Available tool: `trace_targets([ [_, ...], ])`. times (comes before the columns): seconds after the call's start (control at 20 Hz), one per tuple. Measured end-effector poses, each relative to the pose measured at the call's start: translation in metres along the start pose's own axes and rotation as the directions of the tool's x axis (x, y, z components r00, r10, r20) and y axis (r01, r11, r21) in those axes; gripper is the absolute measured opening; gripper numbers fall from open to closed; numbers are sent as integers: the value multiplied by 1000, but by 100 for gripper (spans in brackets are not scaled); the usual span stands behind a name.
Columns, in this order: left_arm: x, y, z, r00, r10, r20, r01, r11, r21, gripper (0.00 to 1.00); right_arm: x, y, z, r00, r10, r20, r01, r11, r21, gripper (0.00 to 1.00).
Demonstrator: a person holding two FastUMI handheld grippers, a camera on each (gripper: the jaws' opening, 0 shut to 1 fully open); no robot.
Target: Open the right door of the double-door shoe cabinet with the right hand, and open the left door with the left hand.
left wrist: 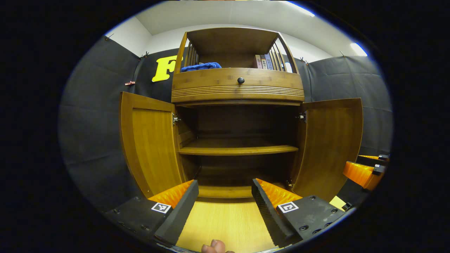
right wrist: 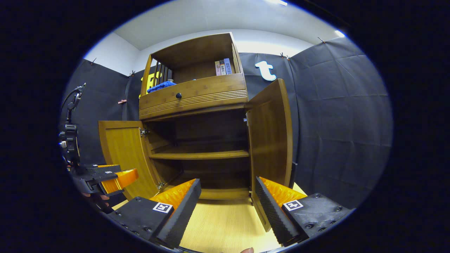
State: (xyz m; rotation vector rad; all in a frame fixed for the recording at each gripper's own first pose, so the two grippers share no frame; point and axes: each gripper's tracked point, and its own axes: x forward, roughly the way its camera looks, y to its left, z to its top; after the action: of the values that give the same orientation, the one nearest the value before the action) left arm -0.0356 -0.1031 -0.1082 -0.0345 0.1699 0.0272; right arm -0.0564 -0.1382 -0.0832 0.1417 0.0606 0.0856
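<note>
The wooden shoe cabinet stands ahead with both lower doors swung wide. Its left door and right door flank a dark inside with one bare shelf. My left gripper is open in front of the cabinet, nothing between its fingers. In the right gripper view the cabinet sits left of centre, the right door edge-on and the left door open. My right gripper is open and empty. The left gripper shows at the left edge, the right gripper at the far right.
A drawer with a dark knob sits above the doors. On the top shelf lie a blue bundle and some books. Light wooden floor runs up to the cabinet. Black cloth walls close in on both sides.
</note>
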Motion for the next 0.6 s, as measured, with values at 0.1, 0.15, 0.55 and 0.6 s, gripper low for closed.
trace_targets([
  [0.1,0,-1,-1,1000,-1,-4,1,1000,4,94,0,-1,0,1000,-1,-5,1,1000,6,98],
  [0.15,0,-2,-2,1000,-2,-7,2,1000,5,94,1,-1,0,1000,0,-6,0,1000,6,98],
  [0.55,-3,-2,-1,1000,2,-5,-2,1000,5,93,0,5,-2,1000,19,-9,-19,1000,-4,98],
  [0.6,-3,-1,-1,1000,6,-3,-6,1000,2,93,-1,6,-2,1000,20,-10,-20,1000,-4,100],
])
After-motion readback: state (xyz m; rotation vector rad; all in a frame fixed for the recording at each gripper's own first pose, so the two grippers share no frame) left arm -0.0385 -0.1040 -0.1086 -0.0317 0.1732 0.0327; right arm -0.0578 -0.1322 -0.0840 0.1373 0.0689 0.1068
